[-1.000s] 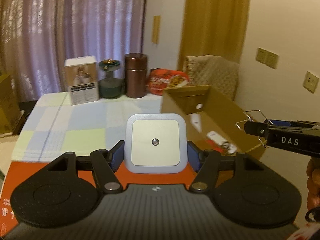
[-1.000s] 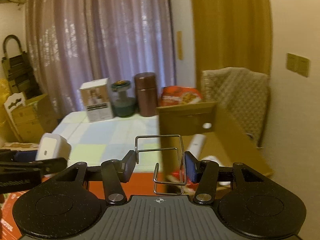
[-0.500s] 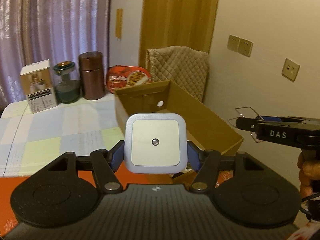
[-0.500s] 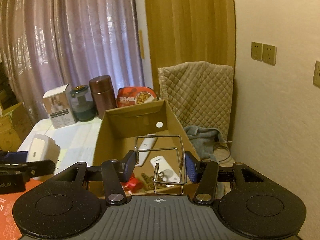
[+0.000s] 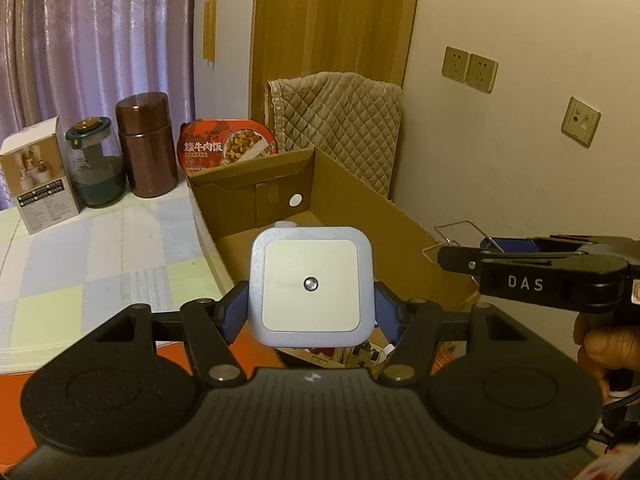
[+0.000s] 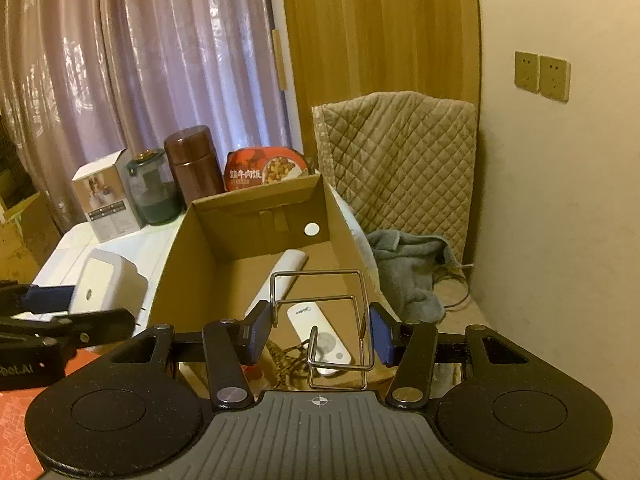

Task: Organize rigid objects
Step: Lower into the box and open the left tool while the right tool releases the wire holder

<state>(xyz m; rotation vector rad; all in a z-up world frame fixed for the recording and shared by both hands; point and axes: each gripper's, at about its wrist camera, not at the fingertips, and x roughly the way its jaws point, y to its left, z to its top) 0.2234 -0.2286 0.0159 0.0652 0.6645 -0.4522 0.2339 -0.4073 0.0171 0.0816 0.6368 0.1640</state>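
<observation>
1. Your left tongs (image 5: 311, 312) are clamped on the white square night light (image 5: 311, 286), blue pads pressed to both its sides; it rides in the air at the cardboard box's (image 5: 360, 204) near-left corner.
2. Your right tongs (image 6: 319, 334) are clamped on the bent wire rack (image 6: 320, 316), held over the box's open mouth.
3. Change over the last second: both views have swung from the checked counter (image 5: 100, 260) toward the box. A second ago the box sat at 2 o'clock of the left tongs; now it fills 12 o'clock, directly behind the night light.
4. Grip unchanged on both sides throughout the swing.
5. Box contents seen from the right wrist: a white remote (image 6: 320, 334) under the rack, a long white item (image 6: 280, 276) at 11 o'clock of it, and cord-like clutter near the front wall.
6. Reading: transport looks nearly finished; the drop-off comes next. The rack appears better placed than the night light.
7. Risk: the rack could land on the remote.
</observation>
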